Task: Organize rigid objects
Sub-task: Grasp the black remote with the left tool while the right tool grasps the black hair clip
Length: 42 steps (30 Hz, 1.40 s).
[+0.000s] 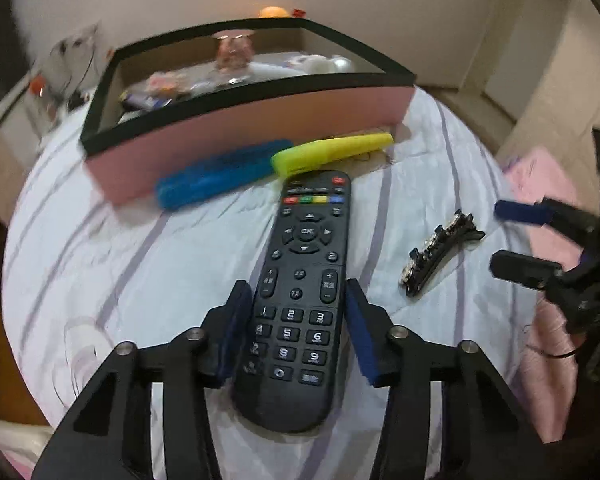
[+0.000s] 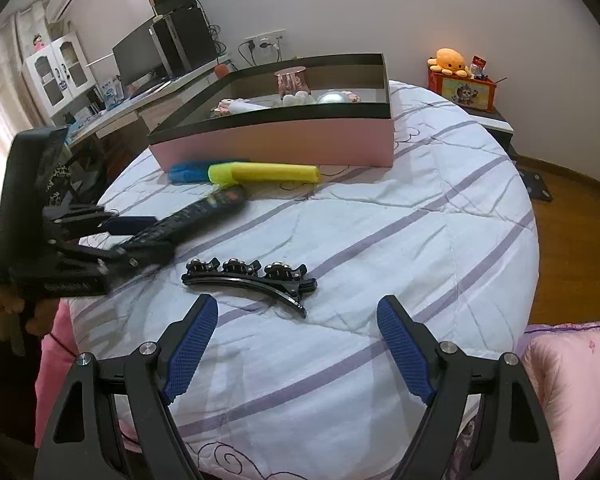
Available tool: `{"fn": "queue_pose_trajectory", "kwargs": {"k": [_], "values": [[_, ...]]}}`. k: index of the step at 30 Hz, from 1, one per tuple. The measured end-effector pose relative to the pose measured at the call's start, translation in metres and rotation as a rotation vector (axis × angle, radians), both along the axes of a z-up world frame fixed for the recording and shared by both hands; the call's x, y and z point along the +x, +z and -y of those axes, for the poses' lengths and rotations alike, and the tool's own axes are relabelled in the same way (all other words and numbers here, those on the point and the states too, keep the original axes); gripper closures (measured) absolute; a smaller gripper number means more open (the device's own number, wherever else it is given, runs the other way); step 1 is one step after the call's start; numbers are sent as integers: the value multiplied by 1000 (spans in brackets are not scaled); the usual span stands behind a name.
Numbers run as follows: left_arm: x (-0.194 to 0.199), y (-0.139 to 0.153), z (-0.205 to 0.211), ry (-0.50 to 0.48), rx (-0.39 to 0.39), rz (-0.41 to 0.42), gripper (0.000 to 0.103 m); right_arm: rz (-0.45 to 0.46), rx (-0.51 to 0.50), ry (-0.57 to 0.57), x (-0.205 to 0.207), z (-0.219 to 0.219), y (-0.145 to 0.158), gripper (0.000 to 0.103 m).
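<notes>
A bed under a white quilt (image 2: 380,240) with purple stripes carries a pink, black-rimmed box (image 2: 284,140). Just in front of the box lie a blue marker (image 2: 186,172) and a yellow marker (image 2: 264,172), then a black remote (image 1: 300,300) and a black hair clip (image 2: 248,280). A pink pillow (image 2: 572,380) lies at the edge.

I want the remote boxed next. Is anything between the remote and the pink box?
Yes. The blue case and yellow case lie along the pink box's near wall, just beyond the remote's far end.
</notes>
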<state>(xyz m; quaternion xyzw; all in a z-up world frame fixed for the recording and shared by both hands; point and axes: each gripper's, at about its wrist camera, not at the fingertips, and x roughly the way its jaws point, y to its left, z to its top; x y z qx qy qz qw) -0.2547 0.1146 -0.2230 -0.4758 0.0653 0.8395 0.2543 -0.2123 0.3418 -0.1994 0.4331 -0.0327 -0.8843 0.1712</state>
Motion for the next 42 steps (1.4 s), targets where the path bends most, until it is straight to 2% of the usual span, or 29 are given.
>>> {"fn": "queue_pose_trajectory", "kwargs": {"k": [4,6,8,10,15,18,23,24,25,26,27,28,30,31,34,37,41,42], "values": [[16,-1,20,119,13,6,56,5,4,18,-1,6,-3,19],[27,0,29,185,-8,2,54,6,11,31,-1,9,-5,19],[36,-2,34,241,-67,-9,53,2,20,42,-2,11,-6,19],[41,-4,34,233,-86,-20,46,-11,36,61,-4,14,-7,19],[37,-10,23,175,-80,-29,10,-34,98,128,-16,18,-12,19],[38,-13,17,152,-91,-55,4,-61,117,189,-21,22,-11,19],[34,-13,18,147,-80,-72,5,-87,186,300,-26,35,-17,21],[36,-12,20,151,-77,-75,10,-85,183,311,-26,36,-17,29],[35,-11,22,163,-75,-82,14,-87,182,304,-26,36,-17,45],[34,-9,26,182,-66,-88,21,-86,175,271,-27,34,-15,54],[33,-8,28,199,-61,-92,35,-78,158,244,-28,30,-14,69],[33,-7,34,227,-56,-93,39,-70,127,214,-29,25,-13,78],[30,-5,42,269,-26,-80,49,-45,52,140,-29,15,-13,78],[30,-4,46,288,-19,-72,50,-43,22,99,-27,11,-13,78],[31,-7,40,294,-49,-88,45,-26,-32,1,-20,10,-14,78],[33,-9,30,280,-87,-111,36,-45,-9,-5,-17,21,-17,77],[32,-12,30,254,-58,-122,22,-58,2,-6,-20,23,-18,77],[32,-13,29,247,-65,-129,22,-63,2,-2,-21,23,-18,77]]}}
